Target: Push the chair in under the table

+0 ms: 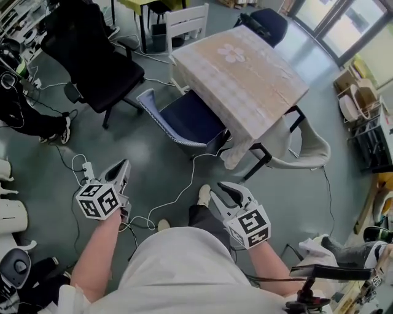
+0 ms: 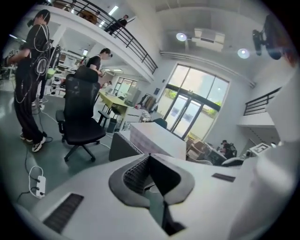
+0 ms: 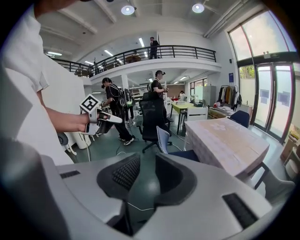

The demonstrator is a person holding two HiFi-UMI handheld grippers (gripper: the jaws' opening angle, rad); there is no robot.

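Two grippers: left gripper (image 1: 124,167) clenched empty, right gripper (image 1: 220,191) released; one table (image 1: 245,80), blue-seated chair (image 1: 190,119) partly under it.

Bright and evenly lit throughout, by daylight through the tall glass doors (image 2: 187,108) and by round ceiling lamps (image 3: 127,9) blown out to white spots, with only soft, faint shadows under the table (image 1: 245,73) on the grey floor (image 1: 141,153). Strongly bulged by the wide lens in both gripper views, with black vignetted corners and bent lines near the rim. Sharp at mid-distance, soft and out of focus on the nearest white surfaces along the lower edges.
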